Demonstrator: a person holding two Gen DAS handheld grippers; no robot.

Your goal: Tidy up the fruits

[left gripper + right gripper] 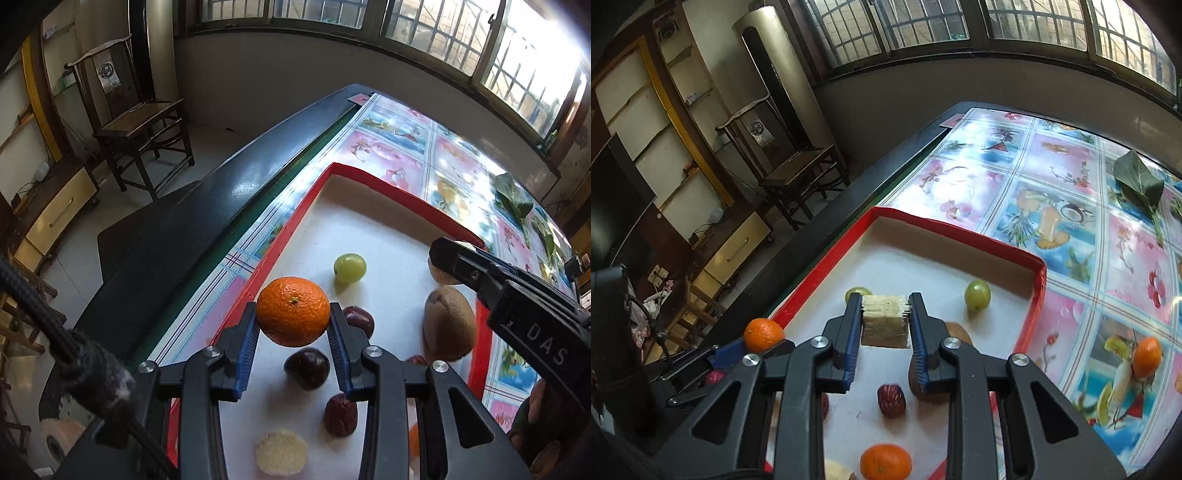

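My left gripper [293, 314] is shut on an orange mandarin [293, 311] and holds it above the red-rimmed white tray [314, 188]. In the tray lie a green grape [349, 267], two dark chestnuts [306, 368], a red date [340, 414], a brown kiwi [448, 329] and a pale round slice [281, 452]. My right gripper [885, 300] is shut on a pale layered wafer block [885, 319] above the same tray [1039, 280]. There I see a grape [977, 294], a date [891, 400] and a mandarin [885, 462].
Another mandarin [1147, 357] lies on the patterned tablecloth [1067, 184] right of the tray. A green leaf [1139, 184] lies at the far right. The table's dark edge [207, 206] runs left of the tray. A wooden chair [144, 122] stands on the floor beyond.
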